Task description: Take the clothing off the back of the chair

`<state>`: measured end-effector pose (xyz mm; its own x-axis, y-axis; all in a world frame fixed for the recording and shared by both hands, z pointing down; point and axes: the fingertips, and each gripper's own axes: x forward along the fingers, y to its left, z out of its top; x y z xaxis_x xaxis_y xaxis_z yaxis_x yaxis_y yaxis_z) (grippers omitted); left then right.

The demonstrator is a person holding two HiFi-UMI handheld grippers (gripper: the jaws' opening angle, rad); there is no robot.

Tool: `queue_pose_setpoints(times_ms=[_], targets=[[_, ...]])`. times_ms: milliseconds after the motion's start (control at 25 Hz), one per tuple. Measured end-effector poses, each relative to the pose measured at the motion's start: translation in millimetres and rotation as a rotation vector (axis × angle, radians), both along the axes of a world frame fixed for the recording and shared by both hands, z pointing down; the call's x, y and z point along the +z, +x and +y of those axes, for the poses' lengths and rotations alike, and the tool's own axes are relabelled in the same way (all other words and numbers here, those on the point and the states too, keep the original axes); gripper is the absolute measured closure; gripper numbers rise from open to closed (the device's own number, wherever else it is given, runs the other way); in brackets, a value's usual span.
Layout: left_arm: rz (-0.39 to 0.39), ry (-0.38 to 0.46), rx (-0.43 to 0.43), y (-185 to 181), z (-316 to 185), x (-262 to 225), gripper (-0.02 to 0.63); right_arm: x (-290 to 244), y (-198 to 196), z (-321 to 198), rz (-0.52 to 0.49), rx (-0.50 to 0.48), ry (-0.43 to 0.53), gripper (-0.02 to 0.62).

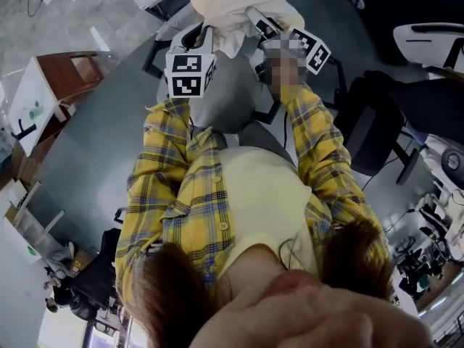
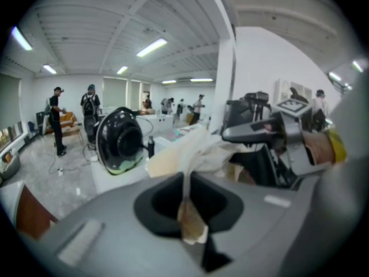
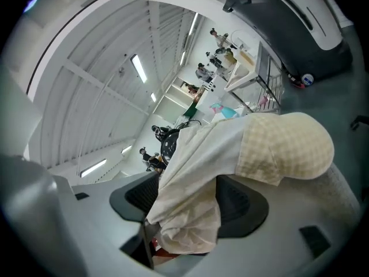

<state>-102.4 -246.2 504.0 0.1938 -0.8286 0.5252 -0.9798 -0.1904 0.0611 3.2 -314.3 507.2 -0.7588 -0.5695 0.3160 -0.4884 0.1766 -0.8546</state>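
A cream garment (image 1: 239,6) with a checked part (image 3: 282,149) hangs bunched between both grippers, above the grey chair (image 1: 221,104). My left gripper (image 2: 187,203) is shut on a thin fold of this cloth (image 2: 190,154); in the head view the left gripper (image 1: 206,40) reaches up into the bundle from its marker cube. My right gripper (image 3: 190,206) stands wide open, with cloth draped loosely between its black pads (image 3: 138,195), which do not press on it. In the head view the right gripper (image 1: 267,29) is partly under the cloth. Both sets of fingertips are hidden there.
A black office chair (image 1: 373,125) stands to the right and a white-shelled seat (image 1: 428,42) at the far right. A brown cabinet (image 1: 69,78) is on the left. A round black device (image 2: 121,140) sits on a white table, with people (image 2: 57,120) far behind it.
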Motion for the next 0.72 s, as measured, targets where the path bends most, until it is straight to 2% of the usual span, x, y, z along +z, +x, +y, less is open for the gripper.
queue_pose_setpoints(times_ms=[280,400,520,720], targets=[[0.017,-0.017,-0.026,-5.6,10.3,3.0,0.573,4.6,-21.2,-22.3,-0.053,0.029,-0.09,0.325],[0.013,-0.017,-0.03,-9.1,13.4,3.8,0.573,10.3,-28.7,-27.6,-0.013,0.036,-0.098,0.327],[0.017,-0.016,-0.035,-9.7,16.5,5.7,0.573,12.0,-33.7,-32.0,0.025,0.048,-0.076,0.334],[0.024,-0.007,-0.04,-13.6,17.6,4.5,0.572,6.2,-35.1,-32.5,0.143,0.038,0.043,0.441]])
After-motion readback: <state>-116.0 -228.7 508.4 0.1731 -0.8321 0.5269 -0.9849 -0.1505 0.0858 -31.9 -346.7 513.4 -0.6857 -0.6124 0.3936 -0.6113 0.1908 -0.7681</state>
